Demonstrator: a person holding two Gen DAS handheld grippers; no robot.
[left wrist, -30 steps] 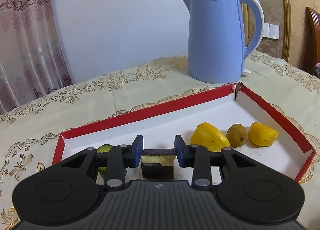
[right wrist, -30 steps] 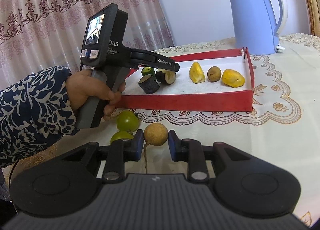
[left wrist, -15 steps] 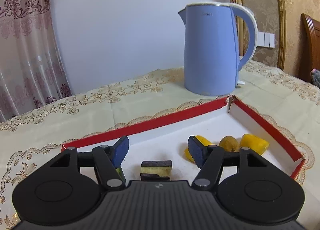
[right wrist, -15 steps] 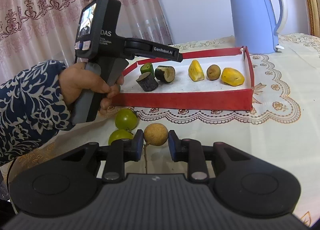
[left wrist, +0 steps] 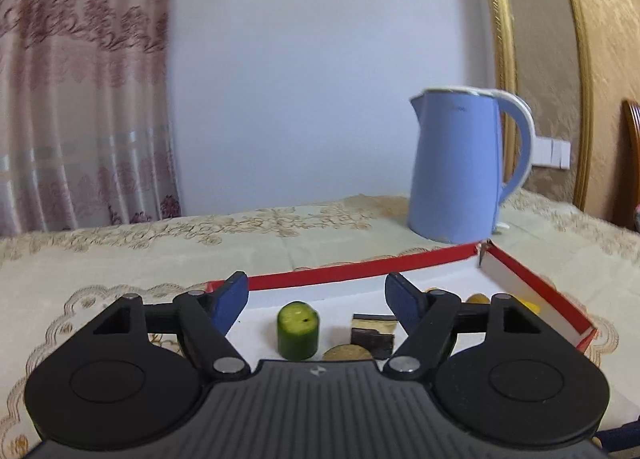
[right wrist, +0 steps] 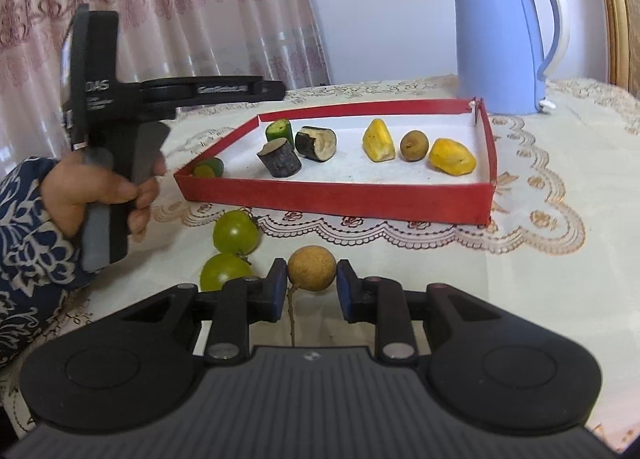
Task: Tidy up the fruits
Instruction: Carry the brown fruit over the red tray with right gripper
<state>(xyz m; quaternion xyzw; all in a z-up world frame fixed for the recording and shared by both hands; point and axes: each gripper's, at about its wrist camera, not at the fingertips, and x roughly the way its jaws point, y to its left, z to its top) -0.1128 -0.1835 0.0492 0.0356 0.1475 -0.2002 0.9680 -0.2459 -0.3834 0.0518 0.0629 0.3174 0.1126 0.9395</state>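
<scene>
My right gripper [right wrist: 312, 286] is the one the next move turns on. Its blue-padded fingers [right wrist: 277, 288] stand narrowly apart with the round tan-brown fruit [right wrist: 311, 268] set between the tips, the pads right against its flanks or all but touching; I read that as a closed grip on it, though it rests on the cream embroidered tablecloth [right wrist: 540, 279] and is not lifted. Its thin stem [right wrist: 291, 313] trails back toward the gripper body, along the line of the fingers, so the fruit's only long feature runs with my reach, not across it.

The red-walled cardboard tray [right wrist: 336, 201] lies straight ahead of these fingers, its near wall standing between the fruit and the white floor. To go in, I judge, the fruit must rise over that wall and travel forward. Two green round fruits [right wrist: 234, 233] sit just left of the left fingertip, near enough to be knocked.

My left gripper [left wrist: 316, 301] is over the tray's left end with its jaws opening and nothing between the pads; the green cylinder-shaped piece [left wrist: 298, 330] and the dark-skinned cut chunk [left wrist: 374, 335] lie on the tray floor below and ahead of it. The right hand is plainly nearer the loose fruit.
</scene>
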